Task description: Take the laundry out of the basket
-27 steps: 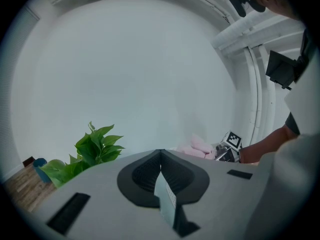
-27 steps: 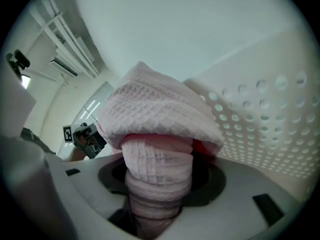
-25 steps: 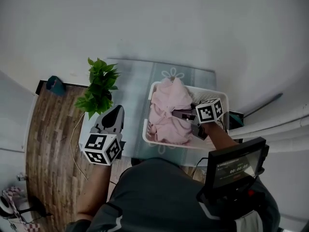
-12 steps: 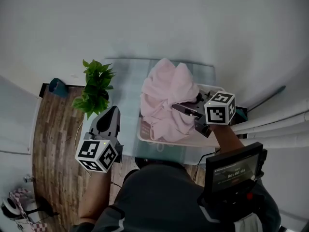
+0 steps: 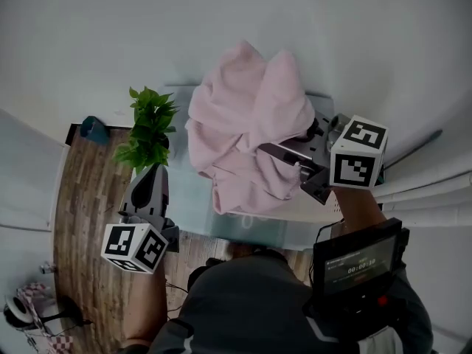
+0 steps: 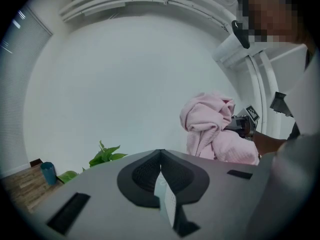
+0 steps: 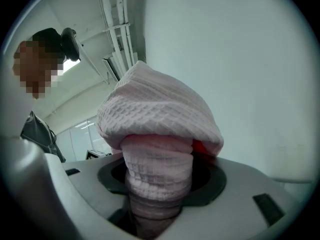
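A large pink waffle-weave cloth (image 5: pixel 247 120) hangs in the air above the white laundry basket (image 5: pixel 313 211), which it mostly hides. My right gripper (image 5: pixel 271 153) is shut on a bunched fold of it; in the right gripper view the cloth (image 7: pixel 155 114) fills the space between the jaws of that gripper (image 7: pixel 157 184). My left gripper (image 5: pixel 151 174) hovers at the left near the plant, its fingertips together and nothing in them. From the left gripper view, past that gripper (image 6: pixel 160 154), the pink cloth (image 6: pixel 207 124) shows at the right.
A green potted plant (image 5: pixel 147 127) stands at the left end of the glass-topped table (image 5: pixel 184 198). A teal cup (image 5: pixel 92 129) sits on the wood floor. A small screen (image 5: pixel 358 260) hangs at the person's chest. A white wall lies behind.
The right gripper has risen with the pink cloth, pulling it up out of the basket. The left gripper has lifted a little and drifted toward the lower left of the head view.
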`<state>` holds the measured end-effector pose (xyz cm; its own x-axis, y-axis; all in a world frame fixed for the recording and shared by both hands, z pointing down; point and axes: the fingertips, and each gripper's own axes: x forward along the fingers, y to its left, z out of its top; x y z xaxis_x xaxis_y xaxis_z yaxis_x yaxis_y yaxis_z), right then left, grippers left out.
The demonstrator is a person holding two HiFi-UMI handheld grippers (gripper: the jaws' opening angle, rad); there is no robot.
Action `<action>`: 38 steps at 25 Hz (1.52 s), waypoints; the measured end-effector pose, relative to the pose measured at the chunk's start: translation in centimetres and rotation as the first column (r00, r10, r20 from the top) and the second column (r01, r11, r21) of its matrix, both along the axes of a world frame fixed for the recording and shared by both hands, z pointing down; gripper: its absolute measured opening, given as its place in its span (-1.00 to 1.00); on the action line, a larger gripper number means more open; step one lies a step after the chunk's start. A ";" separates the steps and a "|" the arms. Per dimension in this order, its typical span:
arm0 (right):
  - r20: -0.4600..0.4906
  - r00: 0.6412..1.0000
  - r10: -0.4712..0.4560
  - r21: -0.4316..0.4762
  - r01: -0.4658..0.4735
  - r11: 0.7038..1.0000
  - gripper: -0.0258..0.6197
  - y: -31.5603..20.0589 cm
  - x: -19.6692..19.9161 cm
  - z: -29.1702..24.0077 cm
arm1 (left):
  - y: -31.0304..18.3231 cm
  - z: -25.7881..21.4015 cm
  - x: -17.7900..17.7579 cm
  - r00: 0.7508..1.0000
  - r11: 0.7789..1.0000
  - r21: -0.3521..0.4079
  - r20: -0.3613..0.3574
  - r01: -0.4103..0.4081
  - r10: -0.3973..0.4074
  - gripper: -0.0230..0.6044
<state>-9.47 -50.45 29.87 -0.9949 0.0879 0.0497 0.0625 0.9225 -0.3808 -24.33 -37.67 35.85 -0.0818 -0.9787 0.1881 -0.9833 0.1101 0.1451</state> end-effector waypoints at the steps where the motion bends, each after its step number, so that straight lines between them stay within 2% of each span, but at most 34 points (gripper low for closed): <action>1: 0.011 1.000 -0.004 0.006 0.003 1.000 -0.12 0.5 -0.2 -1.1 | 0.4 -0.6 -0.1 1.000 1.000 0.019 -0.003 0.001 -0.001 -0.90; 6: 0.084 0.996 -0.015 0.001 0.015 1.000 -0.12 2.2 -0.4 -4.3 | 2.8 -2.6 0.5 1.000 0.997 0.078 0.019 0.010 -0.011 -0.90; 12: 0.180 0.979 -0.101 0.015 0.100 0.995 -0.12 1.9 -0.8 -3.7 | 3.8 -1.7 0.9 0.991 0.982 0.170 0.085 0.086 -0.102 -0.90; 15: 0.200 0.966 -0.161 -0.010 0.167 0.986 -0.12 5.5 -5.2 -7.0 | 8.1 -3.6 -2.8 0.982 0.967 0.194 0.064 0.164 -0.179 -0.90; 20: 0.186 0.942 -0.279 0.034 0.278 0.960 -0.12 15.4 -14.4 -11.9 | 18.0 -7.3 -10.3 0.956 0.938 0.214 0.044 0.273 -0.289 -0.90; 26: 0.179 0.899 -0.400 0.012 0.405 0.914 -0.12 24.4 -19.5 -13.7 | 27.6 -9.6 -12.9 0.911 0.893 0.221 0.038 0.393 -0.410 -0.90; 30: 0.151 0.880 -0.451 0.007 0.455 0.890 -0.11 31.5 -21.6 -12.2 | 35.4 -9.8 -13.0 0.862 0.850 0.215 0.062 0.480 -0.503 -0.90; 32: 0.148 0.864 -0.482 0.014 0.486 0.874 -0.11 33.1 -23.5 -10.8 | 37.4 -9.4 -13.8 0.833 0.825 0.209 0.072 0.526 -0.549 -0.90; 36: 0.147 0.836 -0.528 0.020 0.531 0.847 -0.11 35.9 -26.4 -8.0 | 40.5 -8.5 -14.5 0.798 0.797 0.208 0.101 0.568 -0.595 -0.90; 38: 0.141 0.828 -0.543 0.006 0.548 0.837 -0.11 37.8 -26.9 -7.2 | 42.5 -8.4 -14.2 0.774 0.775 0.206 0.108 0.597 -0.624 -0.90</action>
<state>-36.40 -12.67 22.63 -0.7815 0.6173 -0.0909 0.6032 0.7103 -0.3628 -38.57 4.82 27.41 -0.6875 -0.7256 -0.0278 -0.7258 0.6855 0.0576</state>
